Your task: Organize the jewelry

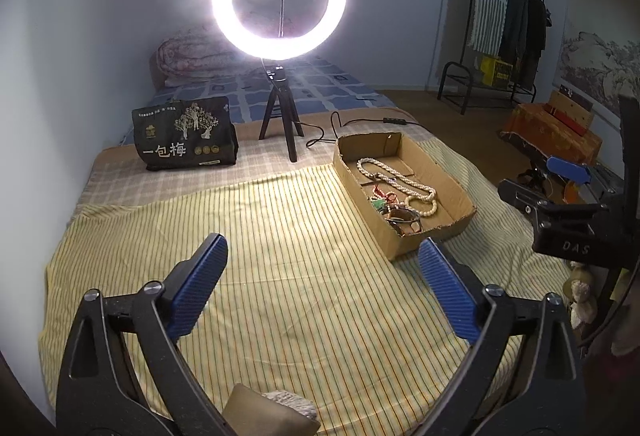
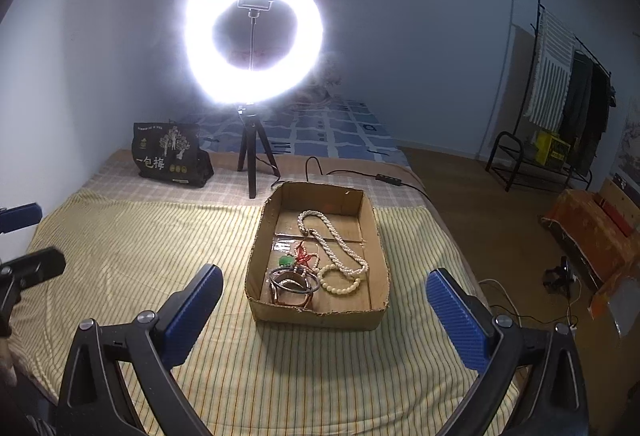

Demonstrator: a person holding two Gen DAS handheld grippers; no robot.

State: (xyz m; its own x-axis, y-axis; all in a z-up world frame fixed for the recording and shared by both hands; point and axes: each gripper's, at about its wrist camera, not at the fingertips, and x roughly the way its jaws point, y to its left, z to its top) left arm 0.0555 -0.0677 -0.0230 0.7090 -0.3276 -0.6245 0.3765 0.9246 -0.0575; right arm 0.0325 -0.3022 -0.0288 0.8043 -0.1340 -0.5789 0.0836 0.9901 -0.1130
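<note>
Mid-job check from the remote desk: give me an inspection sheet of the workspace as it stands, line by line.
Surface: bed with a yellow striped sheet; a checked blanket lies behind it.
Job's things: cardboard tray holds a long pearl necklace, a cream bead bracelet, a green pendant on red cord and dark bangles; all lie inside the tray.
Clutter: black snack bag stands at the back left.
Grippers: left gripper open, empty; right gripper open, empty, facing the tray.
Cables: black lamp cable runs behind the tray.
Surroundings: lit ring lamp on a tripod, clothes rack, orange-covered box.
</note>
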